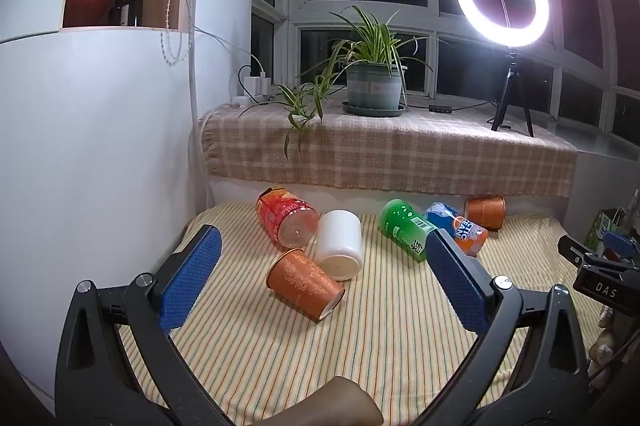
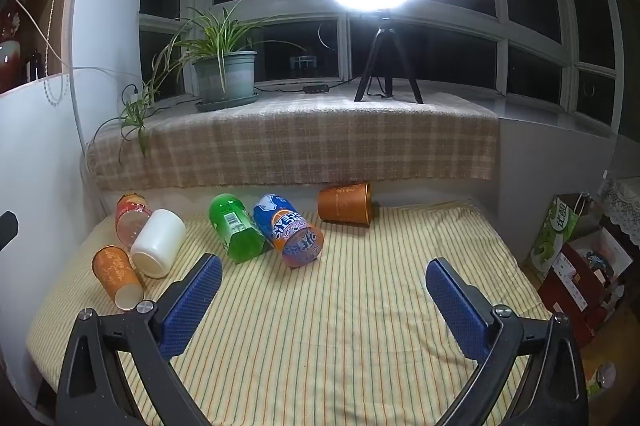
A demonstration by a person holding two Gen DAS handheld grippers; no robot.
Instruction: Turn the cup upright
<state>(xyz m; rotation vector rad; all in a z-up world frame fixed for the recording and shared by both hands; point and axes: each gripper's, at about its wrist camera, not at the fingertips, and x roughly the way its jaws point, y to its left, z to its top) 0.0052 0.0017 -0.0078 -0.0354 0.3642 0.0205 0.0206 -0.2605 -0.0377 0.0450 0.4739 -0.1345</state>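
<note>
Left wrist view shows the left gripper (image 1: pixel 322 268) with its blue-padded jaws spread wide and holding nothing, aimed at a white cylindrical plastic cup (image 1: pixel 339 244) lying on its side on the yellow striped cloth (image 1: pixel 360 346). Taking that white cup as landmark: an orange patterned paper cup (image 1: pixel 304 280) lies tipped just in front of it, touching or nearly so; a red-labelled clear bottle (image 1: pixel 286 220) presses against its left; a green bottle (image 1: pixel 402 228) and a blue-and-orange bottle (image 1: pixel 456 224) lie to its right, and a second orange cup (image 1: pixel 485 212) lies farther right by the wall.

The right gripper (image 2: pixel 323 292) is likewise released and empty.

Likely trouble: the cups are round and crowded, so a closing pad could nudge one into rolling, or thin paper could crush under a firm pinch.

Readable writing: "DAS" on the other gripper's body; the bottle labels are too distorted to read surely.
</note>
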